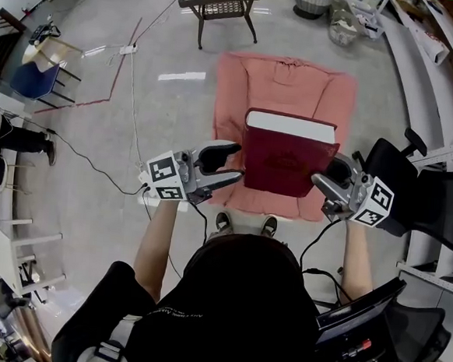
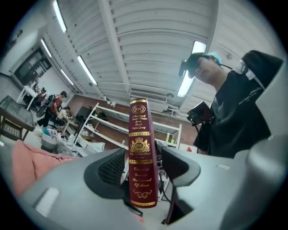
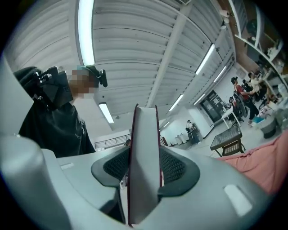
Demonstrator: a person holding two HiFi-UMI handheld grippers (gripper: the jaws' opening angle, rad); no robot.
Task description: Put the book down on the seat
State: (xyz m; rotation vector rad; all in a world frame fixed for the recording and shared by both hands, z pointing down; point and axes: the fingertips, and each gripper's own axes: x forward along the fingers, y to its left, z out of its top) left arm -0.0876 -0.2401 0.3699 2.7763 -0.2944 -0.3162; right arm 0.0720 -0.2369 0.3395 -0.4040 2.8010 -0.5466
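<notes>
A thick dark red book [image 1: 286, 161] with gilt lettering hangs tilted in the air between my two grippers. Below and beyond it lies the seat under a pink cloth [image 1: 288, 87]. My right gripper [image 1: 321, 174] is shut on the book's page edge [image 3: 144, 166], with both ribbed pads flat against the covers. My left gripper [image 1: 240, 162] straddles the spine [image 2: 141, 152]. A thin strip of background shows between the spine and the right-hand pad [image 2: 175, 166], so this gripper is open around it.
A wicker side table [image 1: 220, 0] stands beyond the seat. Close on the right is a black office chair [image 1: 421, 192], in front of metal shelving [image 1: 447, 155]. A cable [image 1: 132, 91] trails over the floor at left. The person's shoes [image 1: 243, 223] are just before the seat.
</notes>
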